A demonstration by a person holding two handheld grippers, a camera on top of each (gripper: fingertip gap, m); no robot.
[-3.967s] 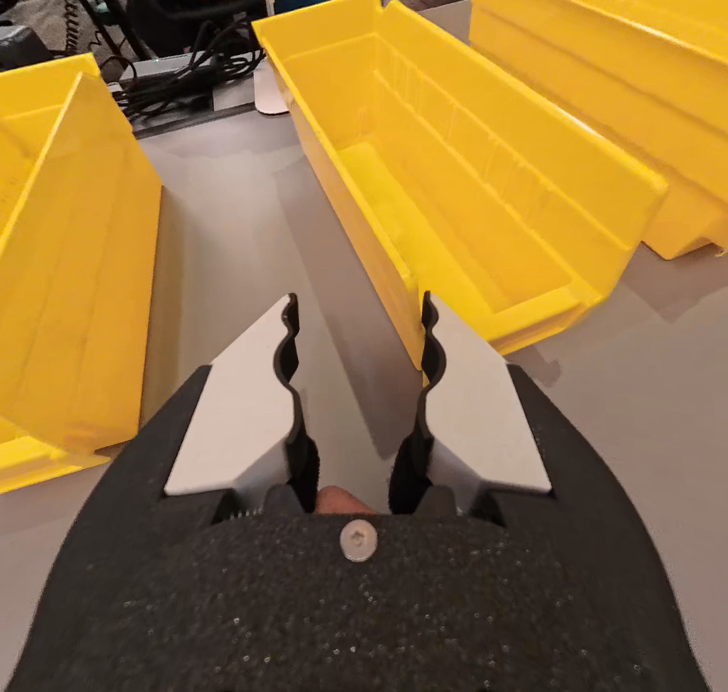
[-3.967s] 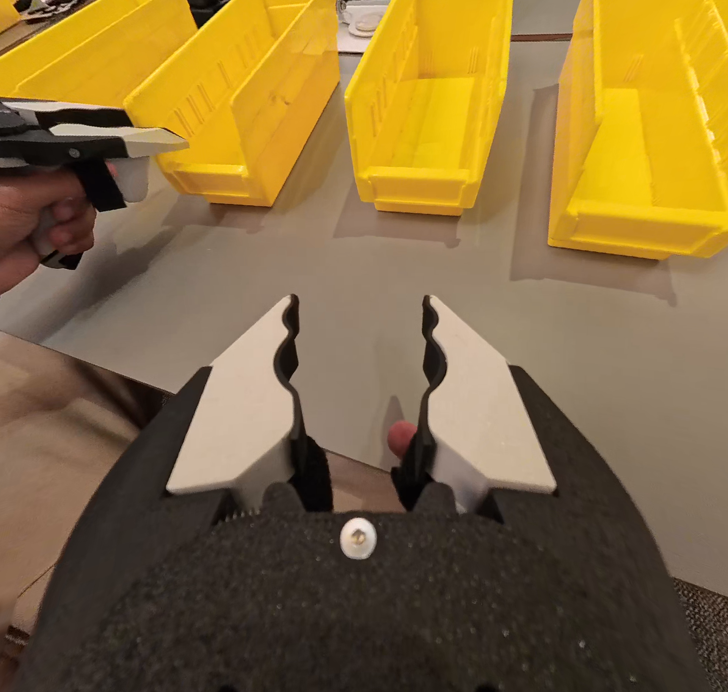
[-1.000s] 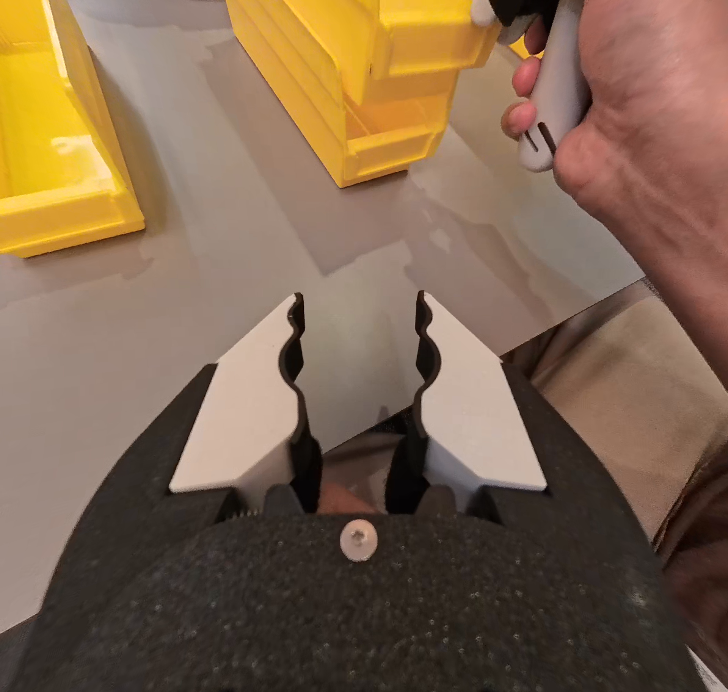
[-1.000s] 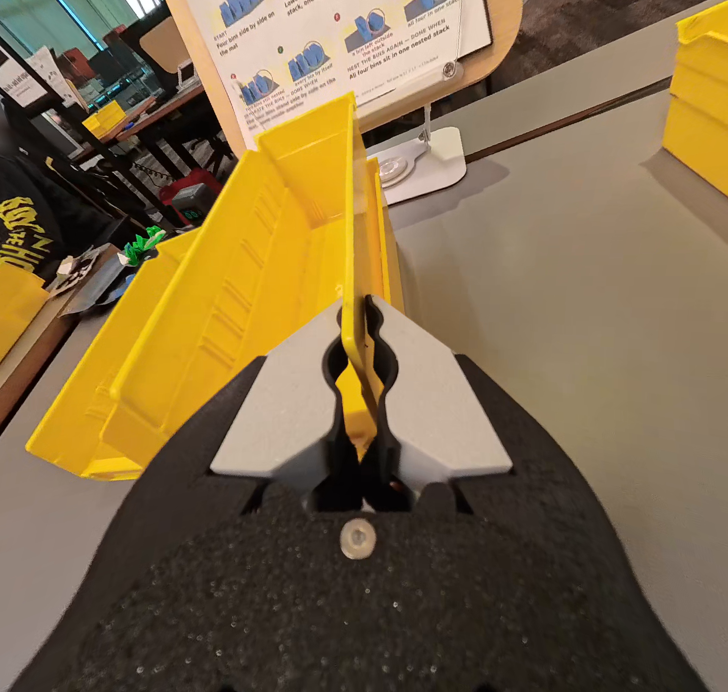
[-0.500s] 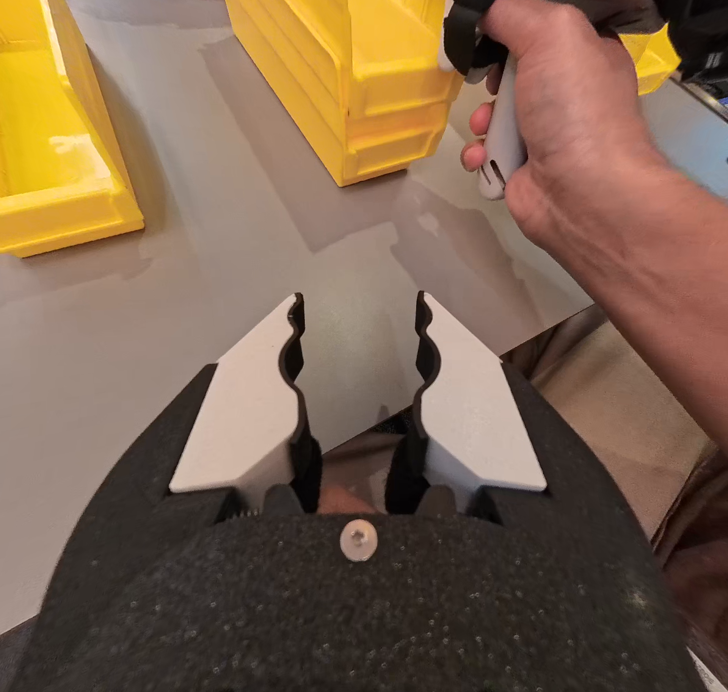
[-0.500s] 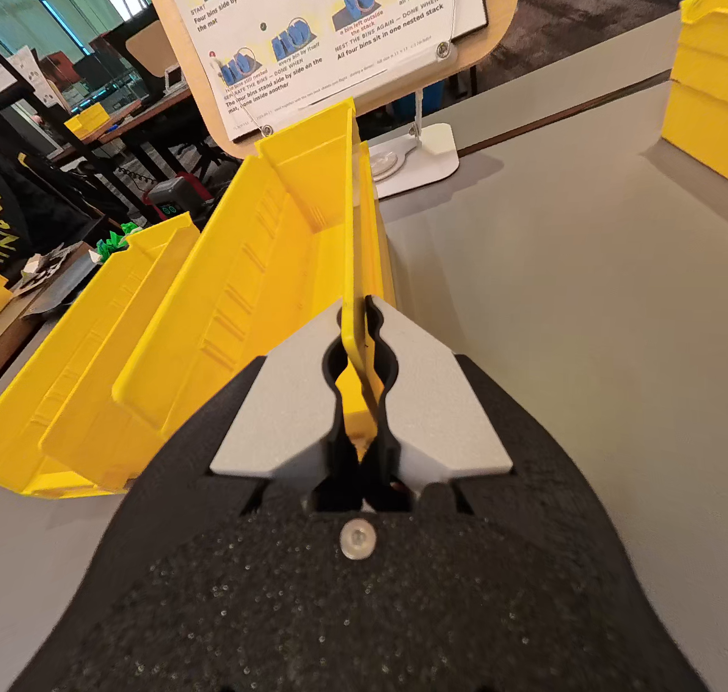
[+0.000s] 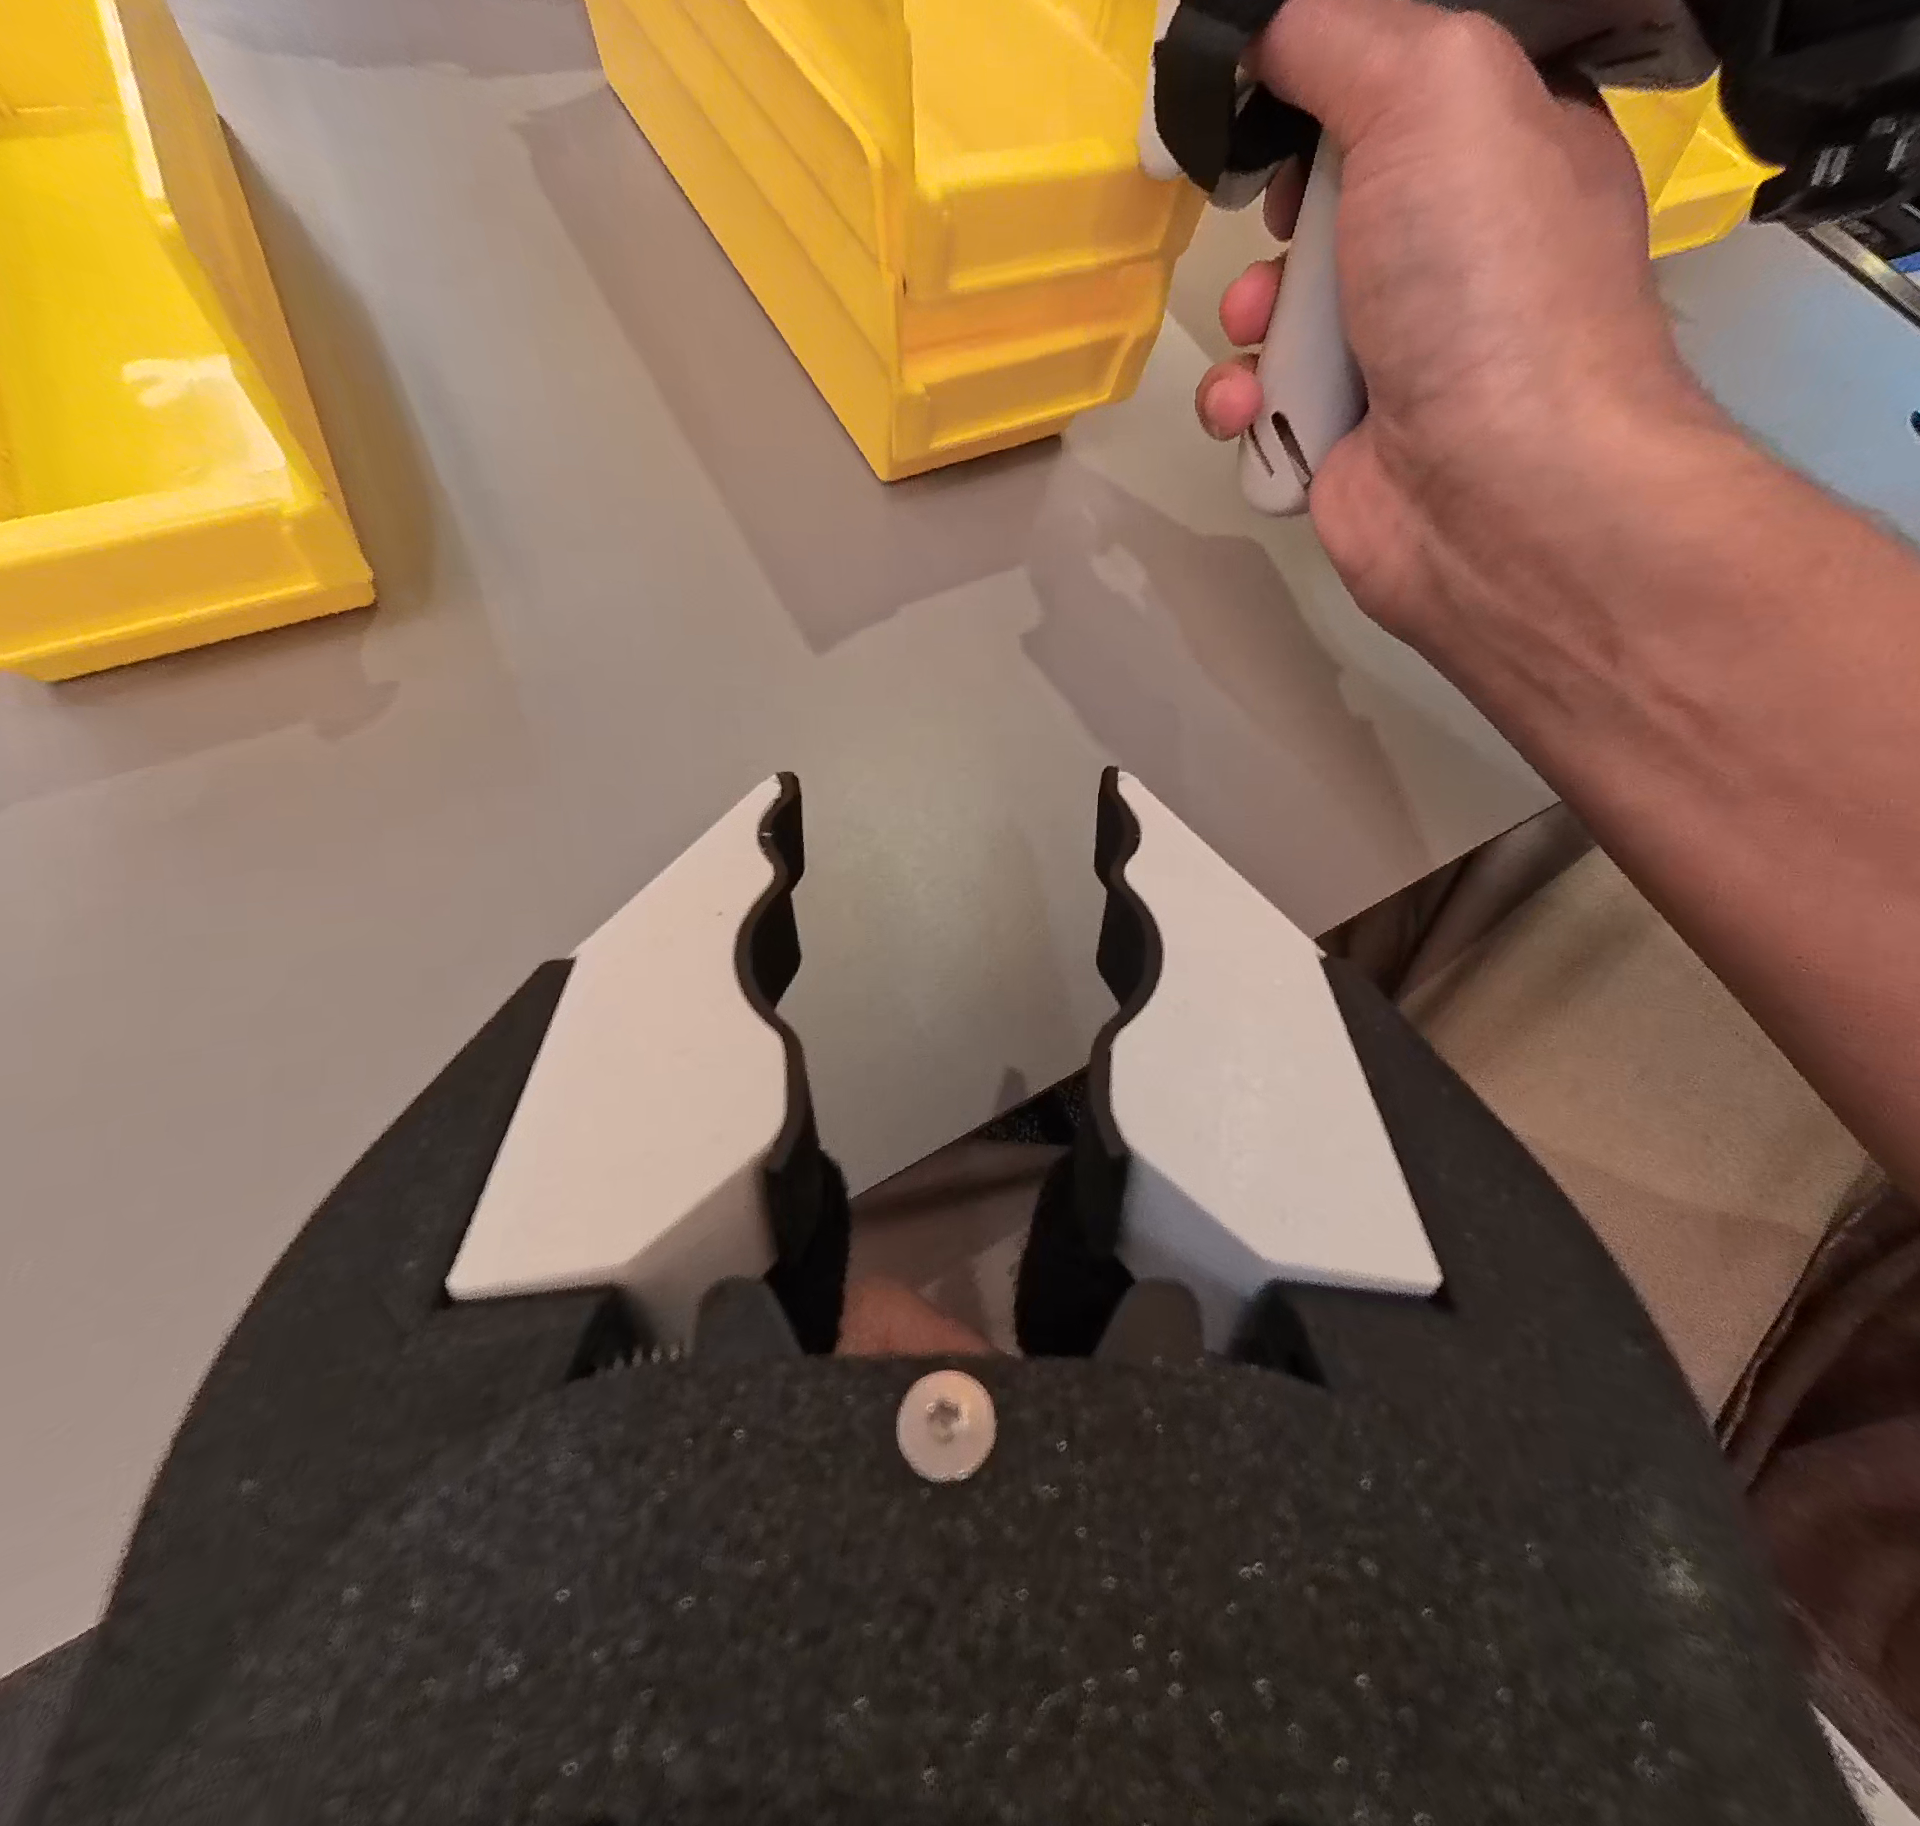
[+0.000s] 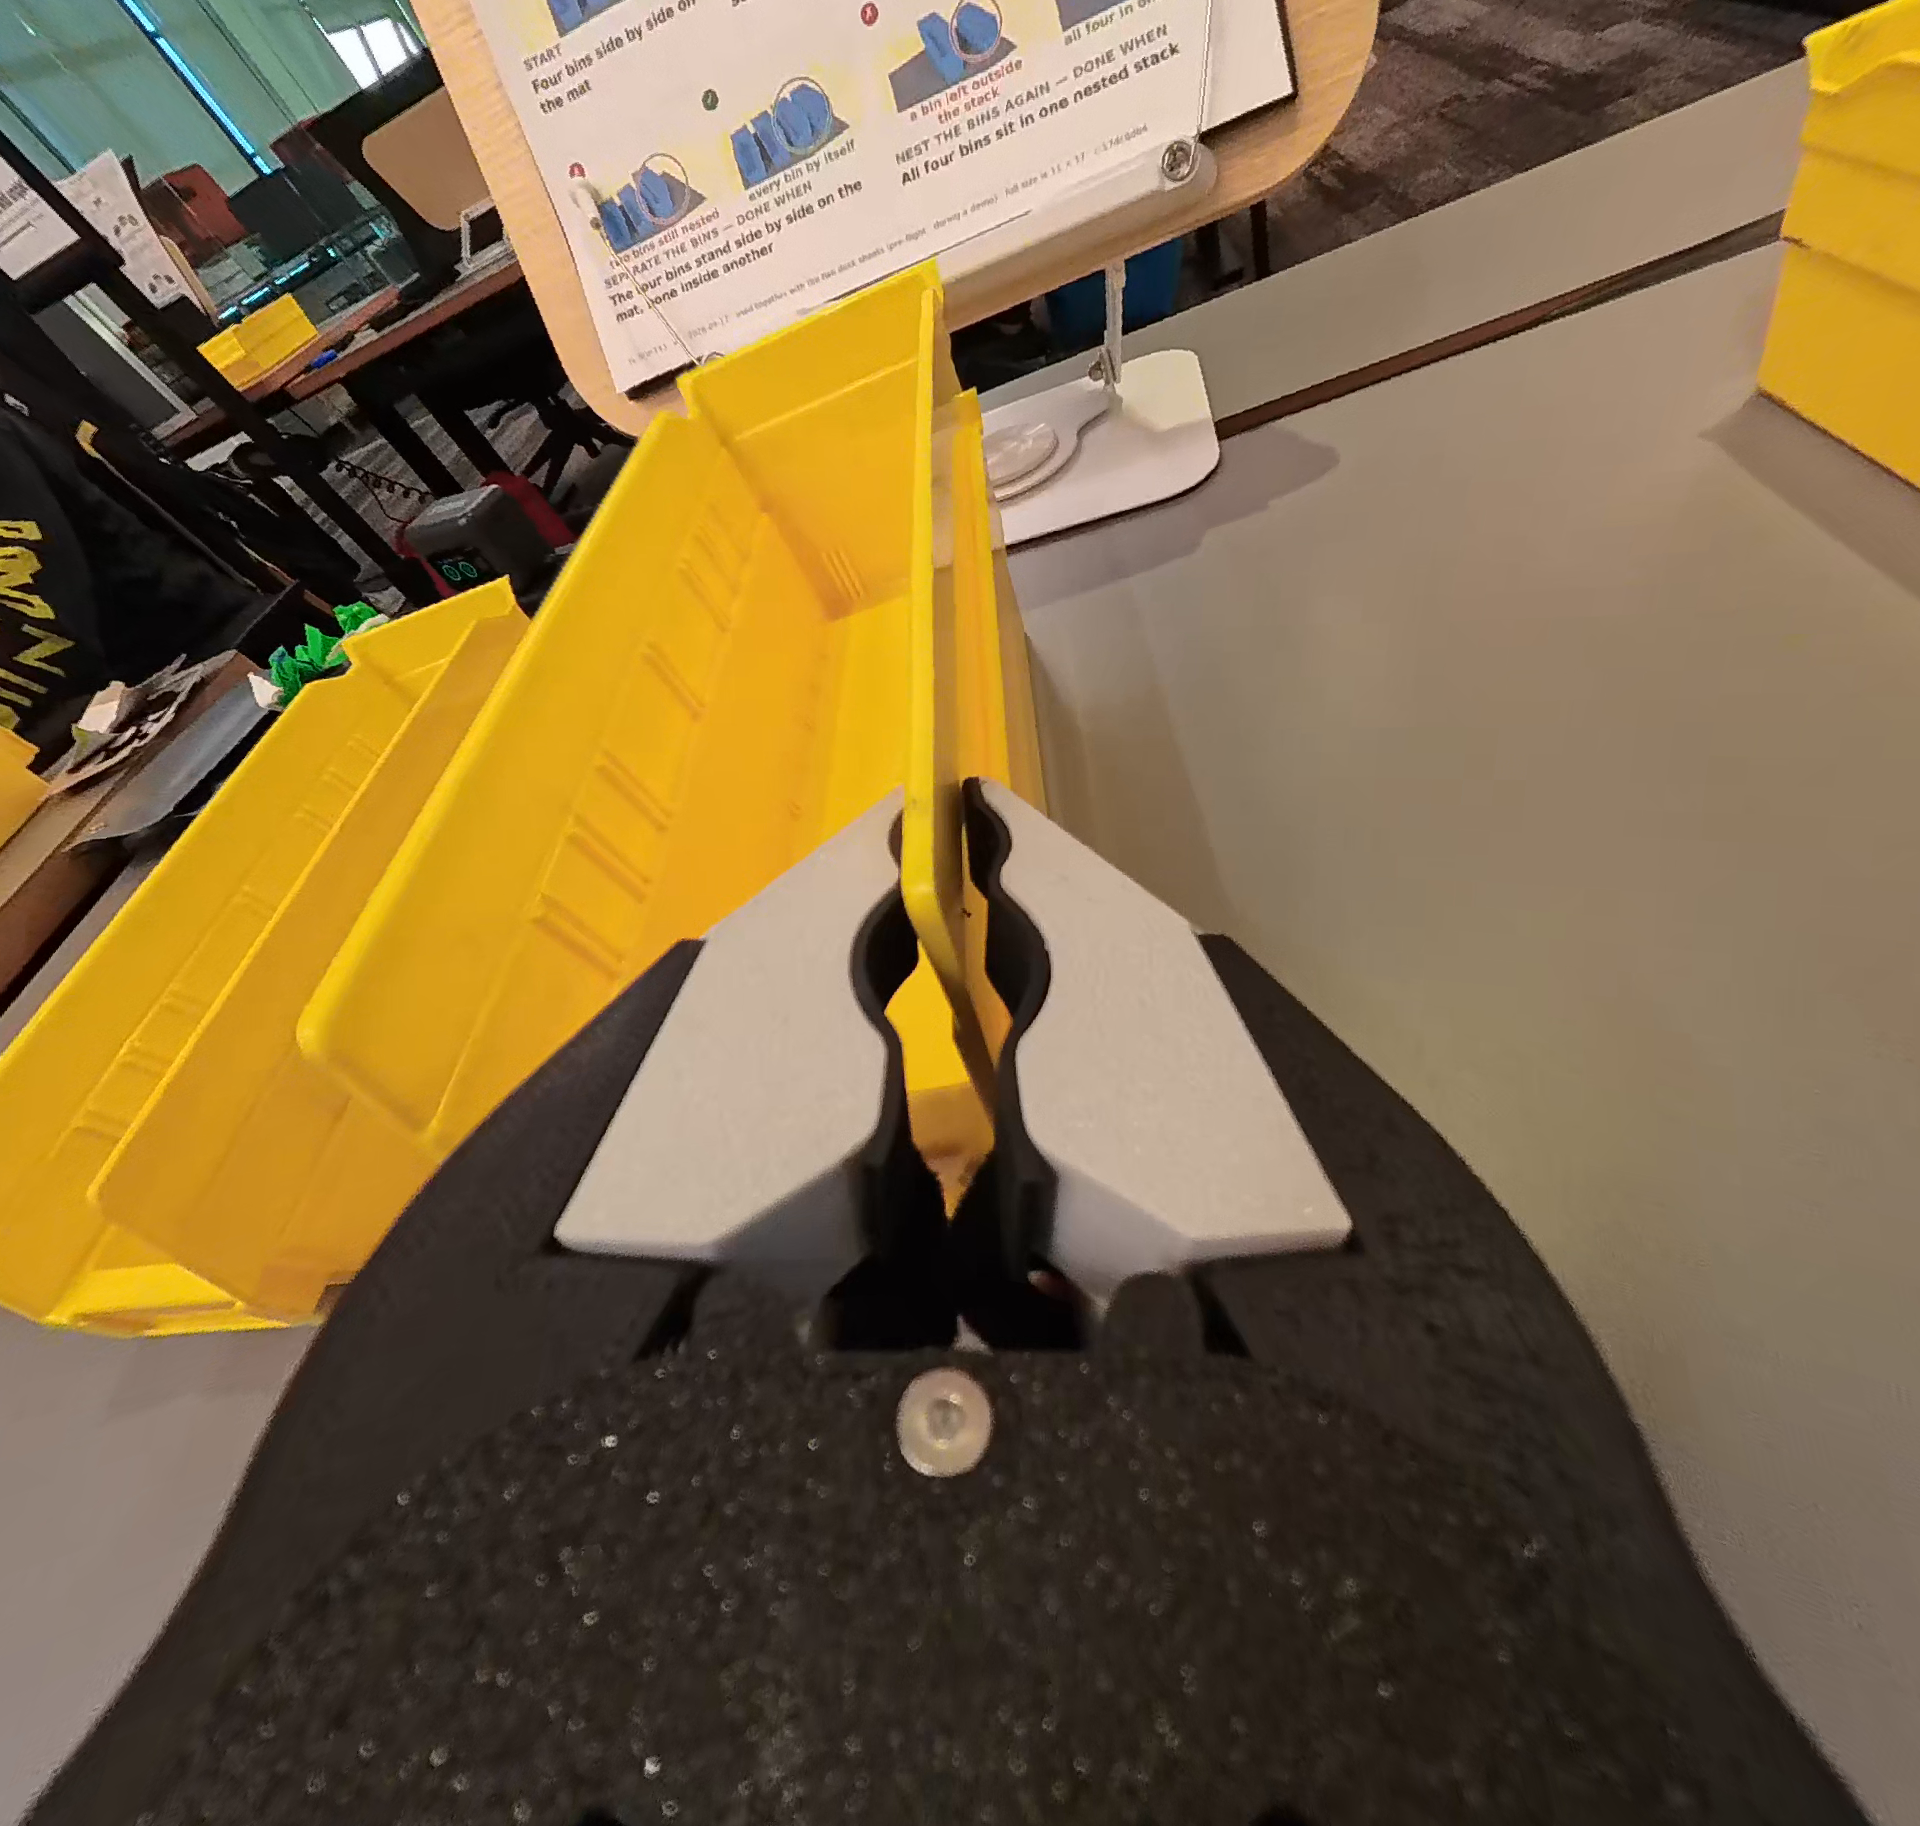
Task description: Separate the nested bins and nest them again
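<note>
Right gripper [image 8: 940,820] jaws clenched on the side wall of the upper bin [image 8: 675,737], centre frame, partly seated in a lower bin [image 7: 997,394]. Left gripper [image 7: 940,810] jaws released, idle over the bench [image 7: 520,737]. Recommend lowering level, walls aligned, before release.

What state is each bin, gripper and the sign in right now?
left gripper: open, empty, above the table.
right gripper: shut on the upper bin's side wall.
upper bin: tilted, partly seated in the lower bin.
lower bin: flat on the table.
left bin: apart, empty.
sign board: upright on its stand.
</note>
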